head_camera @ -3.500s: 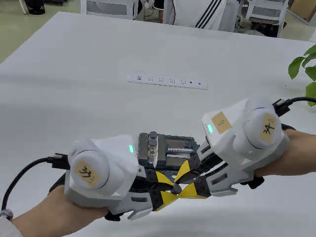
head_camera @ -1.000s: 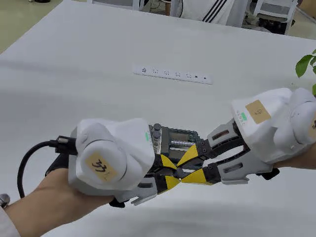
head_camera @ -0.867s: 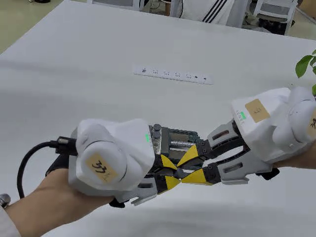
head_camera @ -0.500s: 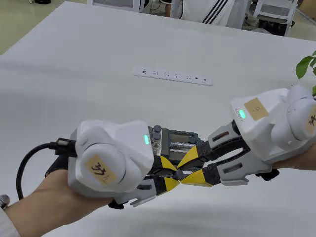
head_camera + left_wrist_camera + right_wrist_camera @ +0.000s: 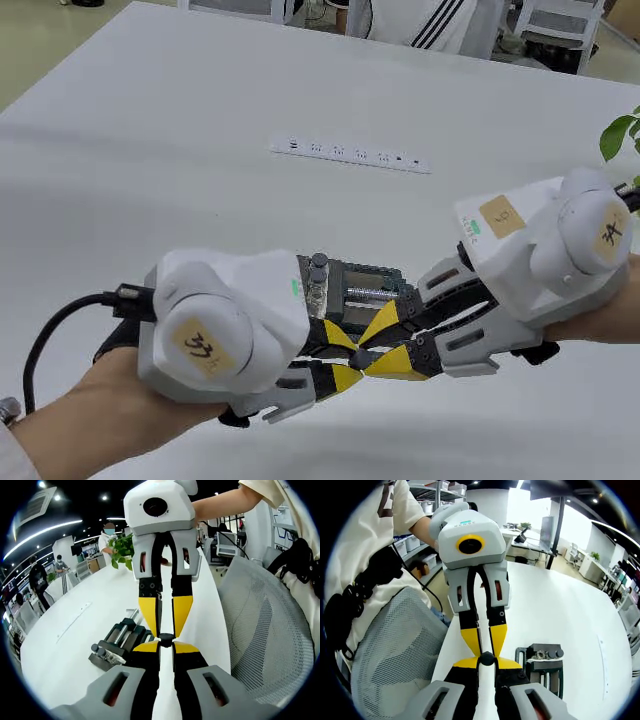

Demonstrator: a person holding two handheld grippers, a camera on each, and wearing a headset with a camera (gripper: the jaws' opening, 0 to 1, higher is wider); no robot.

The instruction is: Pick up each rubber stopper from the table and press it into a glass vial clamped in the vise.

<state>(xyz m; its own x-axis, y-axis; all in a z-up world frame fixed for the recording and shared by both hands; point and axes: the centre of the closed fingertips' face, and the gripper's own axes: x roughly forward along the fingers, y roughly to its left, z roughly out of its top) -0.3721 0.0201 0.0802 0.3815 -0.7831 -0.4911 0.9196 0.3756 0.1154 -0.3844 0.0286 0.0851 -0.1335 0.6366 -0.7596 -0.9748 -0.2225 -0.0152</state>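
One glass vial (image 5: 318, 293) stands clamped in the dark metal vise (image 5: 368, 291), already capped by a dull dark plug (image 5: 318, 262), so part of the job looks done. Another small, round, matte rubber stopper (image 5: 165, 639) is pinched where the tips meet. The left hand-held gripper (image 5: 165, 648) and right hand-held gripper (image 5: 486, 663) each have yellow-tipped jaws drawn nearly together on it, just beside the vise above the smooth white tabletop (image 5: 200, 120). Seating it remains.

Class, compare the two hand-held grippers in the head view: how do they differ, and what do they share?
The left hand-held gripper has a tag reading 33; the right hand-held gripper has 34. The left body covers one end of the vise; the right body sits clear of it. Both close yellow-tipped jaws on the same rubber stopper.
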